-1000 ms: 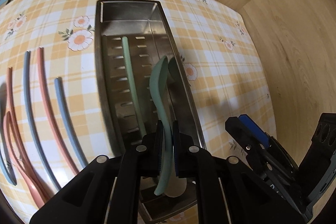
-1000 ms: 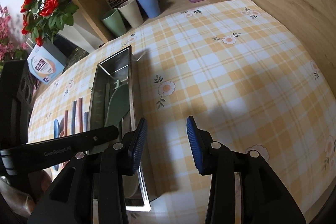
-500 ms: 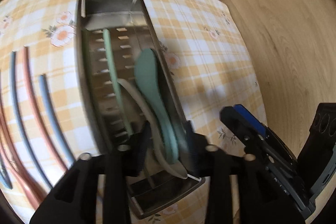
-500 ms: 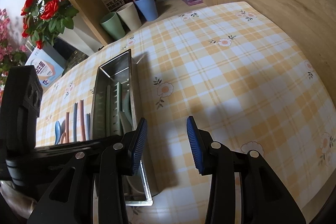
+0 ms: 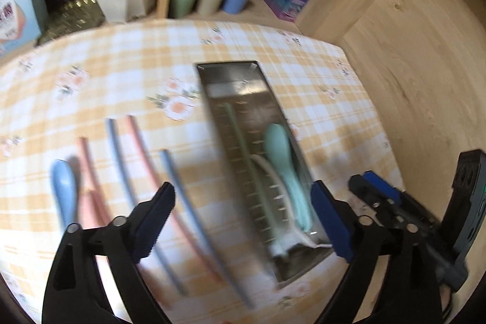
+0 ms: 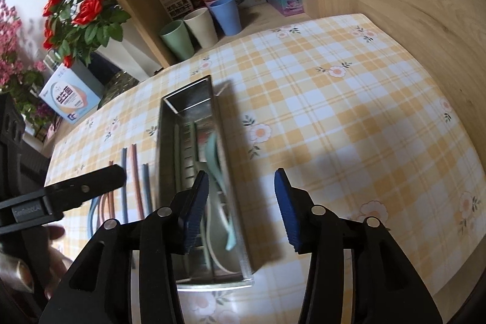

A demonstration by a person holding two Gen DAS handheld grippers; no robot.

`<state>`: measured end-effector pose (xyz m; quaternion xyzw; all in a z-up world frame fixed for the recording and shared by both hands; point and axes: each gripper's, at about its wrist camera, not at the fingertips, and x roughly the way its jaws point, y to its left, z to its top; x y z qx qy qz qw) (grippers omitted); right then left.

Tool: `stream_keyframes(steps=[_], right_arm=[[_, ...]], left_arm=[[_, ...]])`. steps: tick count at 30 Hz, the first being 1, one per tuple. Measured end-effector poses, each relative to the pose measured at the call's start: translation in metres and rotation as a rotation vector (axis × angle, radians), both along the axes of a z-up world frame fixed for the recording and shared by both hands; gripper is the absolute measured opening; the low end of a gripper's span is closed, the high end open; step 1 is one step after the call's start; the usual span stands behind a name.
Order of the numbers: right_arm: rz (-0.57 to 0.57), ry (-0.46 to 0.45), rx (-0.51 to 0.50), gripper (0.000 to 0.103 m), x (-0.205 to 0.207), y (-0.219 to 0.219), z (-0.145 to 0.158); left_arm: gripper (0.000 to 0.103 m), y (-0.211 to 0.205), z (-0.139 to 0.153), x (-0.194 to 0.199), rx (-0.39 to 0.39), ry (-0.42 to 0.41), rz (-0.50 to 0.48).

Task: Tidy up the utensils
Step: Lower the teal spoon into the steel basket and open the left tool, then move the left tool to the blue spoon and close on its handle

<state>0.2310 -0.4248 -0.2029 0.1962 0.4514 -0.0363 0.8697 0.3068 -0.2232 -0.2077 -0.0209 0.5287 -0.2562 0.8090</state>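
My left gripper (image 5: 243, 211) has just been opening and now stands wide and empty, the green spoon (image 5: 285, 169) lying in the steel tray (image 5: 231, 72) just ahead of my right-hand finger. My right gripper (image 6: 241, 211) has opened partway, empty, straddling the tray's near wall. The risk I judge: swinging towards the chopsticks (image 5: 127, 160) beyond my left finger could clip the tray and skid it

The table (image 6: 349, 117) carried a yellow checked, flowered cloth. A steel tray (image 6: 220, 148) lay lengthwise near its middle. Left of the tray, pink and blue chopsticks (image 5: 142, 160) and a blue spoon (image 5: 63, 187) lay directly on the cloth, roughly parallel.
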Motion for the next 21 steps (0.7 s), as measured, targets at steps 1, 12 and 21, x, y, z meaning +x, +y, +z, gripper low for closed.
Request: stream_keyframes(steps=[1,12,21], right_arm=[[0.004,-0.001,-0.003,0.05,0.0,0.003,0.001],[0.039,0.0,-0.031,0.087,0.007,0.043,0.004],[0.064,-0.004,-0.031,0.088,0.01,0.07,-0.003]], left_arm=[[0.094,0.007,0.002,-0.001,0.012,-0.018,0.001],[0.097,0.111,0.011,-0.003,0.067,-0.143,0.128],[0.097,0.172,-0.013,-0.006,0.153,-0.127,0.211]])
